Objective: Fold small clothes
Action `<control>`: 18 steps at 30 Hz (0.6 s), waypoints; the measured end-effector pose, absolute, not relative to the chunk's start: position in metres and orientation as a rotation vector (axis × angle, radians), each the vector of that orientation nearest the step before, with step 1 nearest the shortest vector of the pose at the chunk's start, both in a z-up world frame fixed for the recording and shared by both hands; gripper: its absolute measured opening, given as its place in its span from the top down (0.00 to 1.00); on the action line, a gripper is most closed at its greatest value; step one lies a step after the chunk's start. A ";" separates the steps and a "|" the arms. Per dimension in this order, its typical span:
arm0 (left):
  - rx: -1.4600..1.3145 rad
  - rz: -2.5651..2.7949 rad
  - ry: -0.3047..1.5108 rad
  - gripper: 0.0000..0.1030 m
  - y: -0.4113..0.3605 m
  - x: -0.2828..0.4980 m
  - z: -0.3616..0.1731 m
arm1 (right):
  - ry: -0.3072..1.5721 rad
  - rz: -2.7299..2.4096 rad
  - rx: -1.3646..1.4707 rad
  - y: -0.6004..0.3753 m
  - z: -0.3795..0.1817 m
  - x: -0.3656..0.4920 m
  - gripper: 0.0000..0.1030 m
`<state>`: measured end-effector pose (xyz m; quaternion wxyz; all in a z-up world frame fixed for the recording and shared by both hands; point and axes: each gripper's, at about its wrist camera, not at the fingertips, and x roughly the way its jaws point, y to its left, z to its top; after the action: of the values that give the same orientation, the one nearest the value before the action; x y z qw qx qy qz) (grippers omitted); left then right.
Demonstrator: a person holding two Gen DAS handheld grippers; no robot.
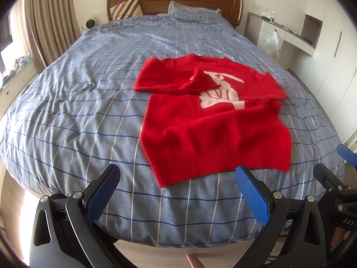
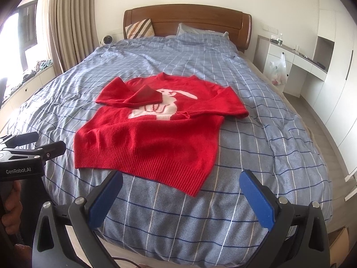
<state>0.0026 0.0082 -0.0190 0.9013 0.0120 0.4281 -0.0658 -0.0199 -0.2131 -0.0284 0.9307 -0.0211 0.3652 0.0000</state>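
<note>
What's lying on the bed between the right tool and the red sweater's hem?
Only bare checked duvet separates the right tool from the red sweater, as the right wrist view shows.

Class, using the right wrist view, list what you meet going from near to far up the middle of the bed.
right gripper → red sweater → bare checked duvet → blue pillow → wooden headboard

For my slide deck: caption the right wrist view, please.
Open right gripper faces a red sweater, sleeves folded in, on a checked bed.
</note>
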 end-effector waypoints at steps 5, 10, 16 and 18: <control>0.020 -0.141 0.892 0.00 0.009 0.003 -0.019 | 0.746 0.000 -0.042 -0.213 -0.028 -0.020 0.00; 0.022 -0.145 0.888 0.00 0.008 0.002 -0.019 | 0.745 0.000 -0.042 -0.213 -0.028 -0.020 0.00; 0.028 -0.156 0.907 0.00 0.009 0.005 -0.025 | 0.734 0.001 -0.041 -0.214 -0.028 -0.021 0.00; 0.027 -0.152 0.920 0.00 0.017 0.010 -0.032 | 0.729 0.013 -0.020 -0.223 -0.030 -0.023 0.00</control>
<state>0.0104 0.0175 -0.0324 0.8932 0.0132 0.4435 -0.0734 -0.0225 -0.2231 -0.0303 0.9343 -0.0098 0.3564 0.0062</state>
